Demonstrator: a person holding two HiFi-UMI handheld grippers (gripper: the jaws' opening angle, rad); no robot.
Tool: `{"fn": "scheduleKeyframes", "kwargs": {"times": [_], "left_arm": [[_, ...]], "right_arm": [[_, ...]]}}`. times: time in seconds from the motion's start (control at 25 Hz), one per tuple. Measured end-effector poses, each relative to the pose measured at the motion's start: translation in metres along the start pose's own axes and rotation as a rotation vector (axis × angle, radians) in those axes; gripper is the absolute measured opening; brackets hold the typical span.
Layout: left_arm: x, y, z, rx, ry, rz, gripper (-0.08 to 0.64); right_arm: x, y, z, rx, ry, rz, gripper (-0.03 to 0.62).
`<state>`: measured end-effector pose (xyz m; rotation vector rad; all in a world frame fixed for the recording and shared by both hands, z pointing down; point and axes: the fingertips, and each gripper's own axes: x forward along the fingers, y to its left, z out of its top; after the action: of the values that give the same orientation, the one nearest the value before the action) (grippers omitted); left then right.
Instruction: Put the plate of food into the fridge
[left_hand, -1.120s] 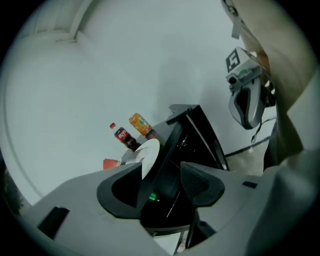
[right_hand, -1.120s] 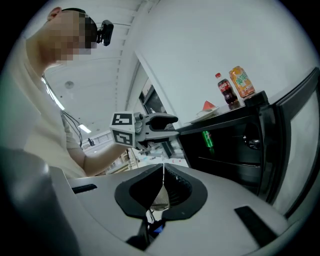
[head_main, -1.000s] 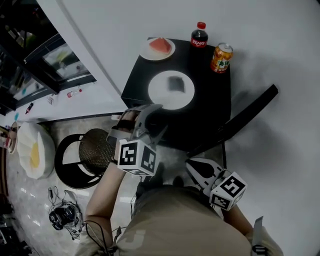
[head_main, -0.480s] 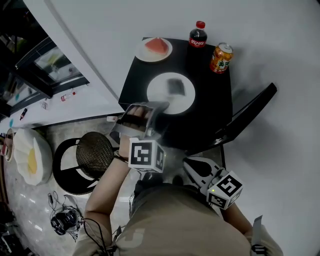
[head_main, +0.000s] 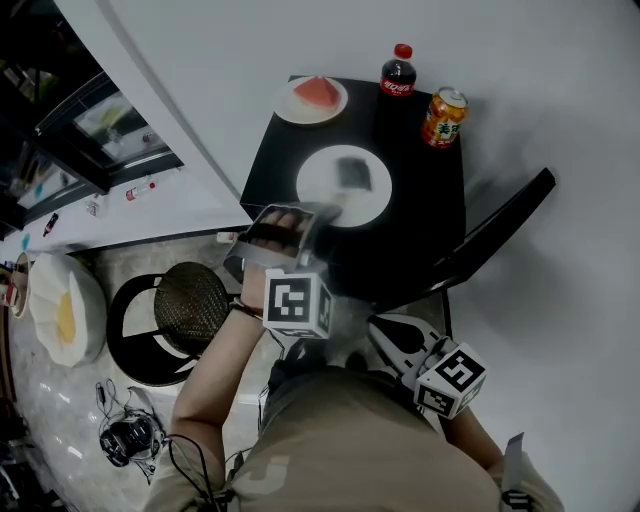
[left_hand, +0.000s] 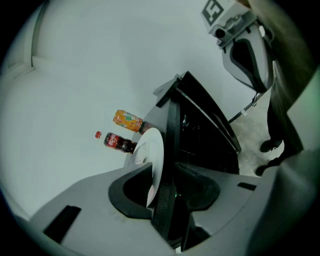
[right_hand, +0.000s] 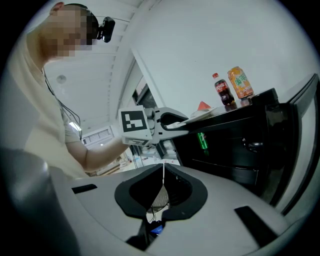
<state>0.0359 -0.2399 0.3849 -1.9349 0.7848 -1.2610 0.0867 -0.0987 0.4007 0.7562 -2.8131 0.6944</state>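
A white plate (head_main: 320, 190) with a dark piece of food (head_main: 352, 170) lies on top of the small black fridge (head_main: 420, 215), whose door (head_main: 495, 235) hangs open to the right. My left gripper (head_main: 322, 212) is at the plate's near rim and its jaws are closing. In the left gripper view the plate (left_hand: 152, 150) stands edge-on between the jaws of that gripper (left_hand: 162, 180), beside the fridge top's edge. My right gripper (head_main: 385, 335) stays low by my body, shut and empty (right_hand: 163, 167).
A second plate with a red slice (head_main: 311, 97), a cola bottle (head_main: 399, 72) and an orange can (head_main: 443, 116) stand at the back of the fridge top. On the floor to the left are a round woven stool (head_main: 190, 305) and a white cushion (head_main: 65, 300).
My left gripper has moved forward and right up to the plate's rim, and its jaws have narrowed around it. The right gripper has barely moved.
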Motion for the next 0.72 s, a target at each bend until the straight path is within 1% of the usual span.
{"fn": "scheduleKeyframes", "kwargs": {"times": [0.04, 0.16, 0.28, 0.48, 0.64, 0.72], "left_arm": [[-0.001, 0.001, 0.0, -0.001, 0.0, 0.003, 0.13], [-0.004, 0.002, 0.001, -0.007, -0.004, 0.01, 0.105], [-0.01, 0.003, 0.001, -0.019, -0.009, 0.019, 0.057], [-0.018, 0.001, 0.001, -0.036, -0.017, 0.02, 0.055], [-0.021, -0.001, 0.0, -0.101, -0.054, 0.007, 0.057], [-0.022, -0.001, -0.001, -0.114, -0.06, 0.011, 0.057]], "right_arm": [[0.0, 0.0, 0.0, -0.002, 0.003, 0.003, 0.021], [0.0, 0.002, -0.003, -0.004, 0.006, 0.011, 0.021], [0.0, 0.004, -0.004, -0.003, 0.005, 0.015, 0.021], [0.001, 0.006, -0.002, -0.003, 0.003, 0.02, 0.021], [0.002, 0.003, -0.001, -0.001, 0.002, 0.019, 0.021], [0.002, 0.001, 0.0, 0.007, 0.002, 0.015, 0.021]]}}
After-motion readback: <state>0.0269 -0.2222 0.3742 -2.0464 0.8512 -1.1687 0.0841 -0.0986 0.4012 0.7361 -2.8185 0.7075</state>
